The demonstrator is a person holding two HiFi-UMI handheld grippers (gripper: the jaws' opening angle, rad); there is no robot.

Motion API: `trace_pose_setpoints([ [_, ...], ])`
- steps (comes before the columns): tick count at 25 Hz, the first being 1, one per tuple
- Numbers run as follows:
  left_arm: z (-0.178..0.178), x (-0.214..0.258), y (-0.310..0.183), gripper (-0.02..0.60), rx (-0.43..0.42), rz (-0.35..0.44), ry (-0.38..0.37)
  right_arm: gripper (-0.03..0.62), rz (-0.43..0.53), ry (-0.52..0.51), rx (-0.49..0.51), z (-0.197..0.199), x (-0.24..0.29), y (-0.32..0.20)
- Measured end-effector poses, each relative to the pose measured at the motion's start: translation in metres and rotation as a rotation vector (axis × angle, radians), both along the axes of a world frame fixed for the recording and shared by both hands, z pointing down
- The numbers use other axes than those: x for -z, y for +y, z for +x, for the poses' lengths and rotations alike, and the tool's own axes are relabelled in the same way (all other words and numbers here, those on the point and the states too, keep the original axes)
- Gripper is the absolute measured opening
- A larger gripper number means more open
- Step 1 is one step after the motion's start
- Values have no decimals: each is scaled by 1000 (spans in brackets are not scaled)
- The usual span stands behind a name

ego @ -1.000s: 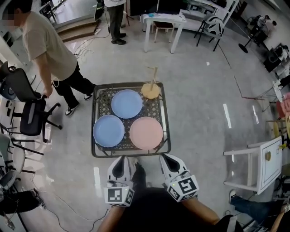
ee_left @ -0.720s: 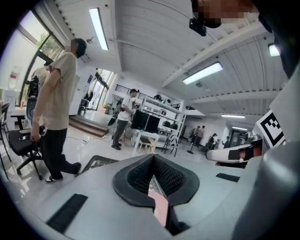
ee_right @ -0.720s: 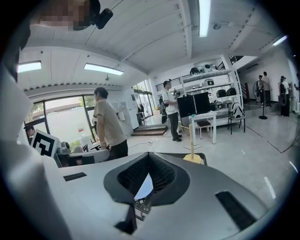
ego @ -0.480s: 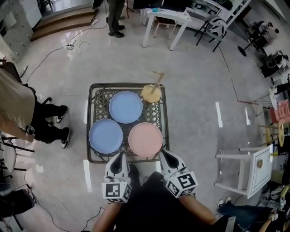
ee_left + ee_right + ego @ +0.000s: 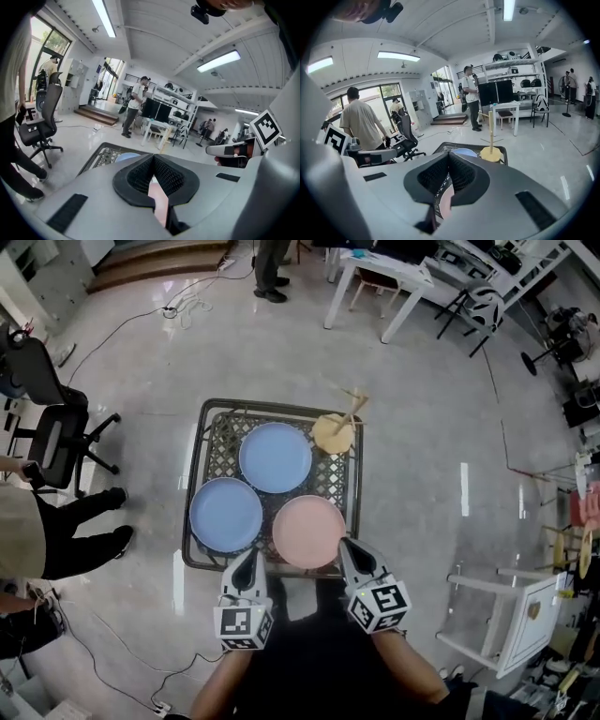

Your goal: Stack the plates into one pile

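Pink plate (image 5: 309, 532), two blue plates (image 5: 226, 515), unstacked on surface (image 5: 201, 442); we hold left gripper (image 5: 247, 557), right gripper (image 5: 350, 547) near, jaws closed, empty, ready to start.

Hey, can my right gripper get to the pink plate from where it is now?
Probably yes. The pink plate lies at the near right of the table, just ahead of the right gripper, with nothing between them. Its jaws are shut, so they would have to open first.
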State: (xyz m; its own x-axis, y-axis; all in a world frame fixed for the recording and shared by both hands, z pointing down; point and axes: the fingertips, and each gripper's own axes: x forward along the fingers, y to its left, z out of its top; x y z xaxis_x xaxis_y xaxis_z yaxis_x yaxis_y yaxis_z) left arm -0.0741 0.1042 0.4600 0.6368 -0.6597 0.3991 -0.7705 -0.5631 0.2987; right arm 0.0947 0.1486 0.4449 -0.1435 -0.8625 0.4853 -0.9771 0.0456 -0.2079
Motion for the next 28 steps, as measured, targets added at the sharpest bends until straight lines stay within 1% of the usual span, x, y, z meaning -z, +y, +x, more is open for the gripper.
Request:
trace_pose_setpoints([
  [5, 16, -29, 1, 15, 41, -99, -15, 9, -60, -10, 83, 18, -32, -16],
  [11, 33, -77, 0, 15, 90, -156, -85, 9, -162, 13, 155, 39, -83, -27],
  [14, 46, -106, 4, 17, 84, -220, -80, 9, -231, 31, 179, 54, -115, -28],
  [17, 52, -137, 7, 22, 95, -274, -82, 12, -297, 33, 191, 66, -146, -28],
  [19, 51, -160, 10, 45, 105, -312, -111, 23, -348, 26, 198, 71, -168, -27],
  [21, 49, -184, 14, 97, 115, -356, -147, 54, -408, 21, 206, 75, -191, -23],
  [22, 48, -195, 16, 111, 118, -376, -161, 60, -436, 22, 208, 78, -202, -21],
  [25, 49, -225, 20, 127, 117, -427, -191, 67, -506, 42, 201, 87, -235, -17],
  [28, 49, -253, 25, 130, 117, -470, -229, 67, -575, 48, 186, 96, -262, -12],
])
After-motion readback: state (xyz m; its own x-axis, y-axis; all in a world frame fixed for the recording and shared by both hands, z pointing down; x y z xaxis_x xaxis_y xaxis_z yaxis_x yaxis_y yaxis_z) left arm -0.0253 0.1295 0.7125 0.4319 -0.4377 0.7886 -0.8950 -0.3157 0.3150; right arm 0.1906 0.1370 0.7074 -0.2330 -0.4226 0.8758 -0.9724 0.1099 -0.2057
